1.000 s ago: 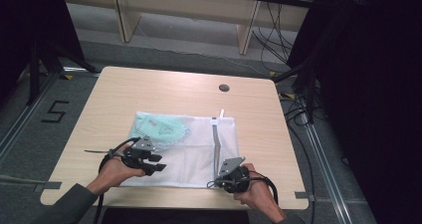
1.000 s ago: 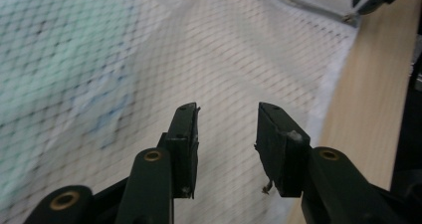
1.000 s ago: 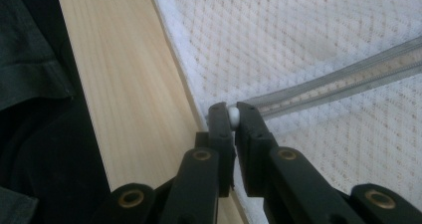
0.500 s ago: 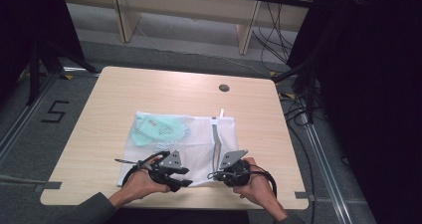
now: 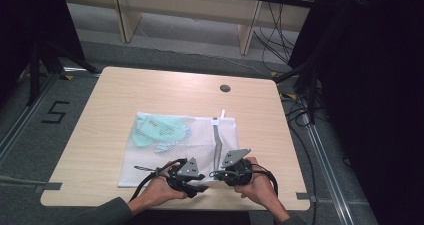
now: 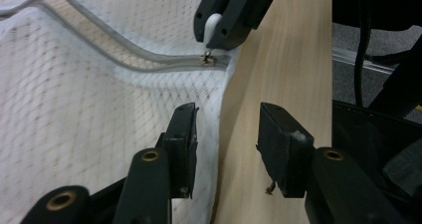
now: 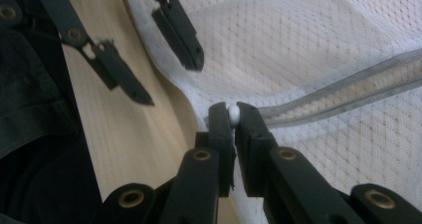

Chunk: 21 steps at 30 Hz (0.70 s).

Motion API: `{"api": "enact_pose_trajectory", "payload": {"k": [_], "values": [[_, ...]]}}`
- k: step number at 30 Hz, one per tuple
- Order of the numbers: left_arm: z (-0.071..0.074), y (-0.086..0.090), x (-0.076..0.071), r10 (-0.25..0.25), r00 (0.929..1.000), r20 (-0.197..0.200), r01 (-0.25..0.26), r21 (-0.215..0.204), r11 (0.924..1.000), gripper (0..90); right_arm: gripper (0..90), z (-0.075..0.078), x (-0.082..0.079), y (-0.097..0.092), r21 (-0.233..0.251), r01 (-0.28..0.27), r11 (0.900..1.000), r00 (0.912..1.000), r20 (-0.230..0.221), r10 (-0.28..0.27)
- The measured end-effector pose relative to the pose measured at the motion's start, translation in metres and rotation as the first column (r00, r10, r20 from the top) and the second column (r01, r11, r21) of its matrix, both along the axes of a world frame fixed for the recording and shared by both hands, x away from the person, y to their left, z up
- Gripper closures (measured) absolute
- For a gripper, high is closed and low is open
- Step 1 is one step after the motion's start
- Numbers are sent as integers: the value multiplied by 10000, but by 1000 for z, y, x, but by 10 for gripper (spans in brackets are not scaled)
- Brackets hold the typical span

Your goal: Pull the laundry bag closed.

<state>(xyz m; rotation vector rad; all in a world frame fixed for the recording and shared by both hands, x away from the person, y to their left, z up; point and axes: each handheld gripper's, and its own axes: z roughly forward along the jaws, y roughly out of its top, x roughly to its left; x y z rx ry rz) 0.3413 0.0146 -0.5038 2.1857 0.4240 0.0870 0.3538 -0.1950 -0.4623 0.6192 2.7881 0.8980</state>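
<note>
My right gripper (image 7: 234,115) is clenched on the small white zip pull (image 7: 233,113), pinched between both jaws at the near corner of the mesh bag (image 5: 180,145). My left gripper (image 6: 226,134) stands released, its jaws apart and astride the bag's near hem, one jaw over the mesh and the other over bare table (image 5: 125,92); it grasps nothing yet.

As I judge it, the work is zipping the bag. The pull (image 6: 213,24) sits at the near end of the zip (image 6: 124,50), right by the table's near edge, so the slider looks to be at one end of its run. I cannot tell from here whether the zip's teeth behind it are joined or parted, so whether the run is finished or about to start is unclear. What seems left is for my left gripper to close on the hem and hold the bag steady.

The bag lies flat in the middle of the table, toward my side, with something pale green (image 5: 160,131) inside near its far left corner. The zip (image 5: 218,142) runs along the bag's right edge, its long axis pointing away from me.
</note>
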Motion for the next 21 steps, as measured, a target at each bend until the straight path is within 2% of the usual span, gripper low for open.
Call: {"api": "enact_pose_trajectory", "payload": {"k": [1, 5, 6, 9, 10, 11, 16, 17, 19, 21], "values": [[-1, -2, 1, -60, 9999, 149, 57, 156, 9999, 597, 866, 0, 2, -1, -54, -173, 9998, 9997, 158, 174], [-3, -6, 2, -63, 9996, 279, 53, 366, 9993, 614, 866, 0, 1, 0, -33, -156, 9999, 9999, 72, 156], [-5, -9, 3, -19, 9997, 228, 15, 158, 9999, 627, 866, 0, 1, 0, -27, -159, 9999, 9999, 50, 159], [-4, -10, 4, -146, 9983, 559, 117, 528, 9985, 661, 866, 0, 2, 0, -65, -206, 9998, 9997, 152, 207], [-5, -11, 3, -134, 9986, 520, 114, 389, 9992, 674, 866, 0, 2, 0, -14, -192, 9998, 9998, 66, 192], [-5, -12, 3, -121, 9979, 634, 94, 426, 9990, 687, 866, 1, 1, 0, 0, -68, 10000, 10000, -6, 68], [-5, -14, 4, -212, 9957, 905, 161, 568, 9983, 776, 867, 1, 0, 0, -113, -105, 9999, 9999, -80, 104], [-4, -13, 5, -406, 9936, 1055, 319, 830, 9960, 776, 867, 1, 0, 0, -113, -105, 9999, 9999, -80, 104], [-4, -14, 3, -364, 9929, 1134, 288, 683, 9972, 821, 866, 0, 0, 0, -52, -42, 10000, 10000, -62, 41], [-3, -13, 4, -650, 9899, 1259, 528, 979, 9938, 872, 866, 0, 2, 0, -47, -189, 9998, 9998, 91, 189]]}}
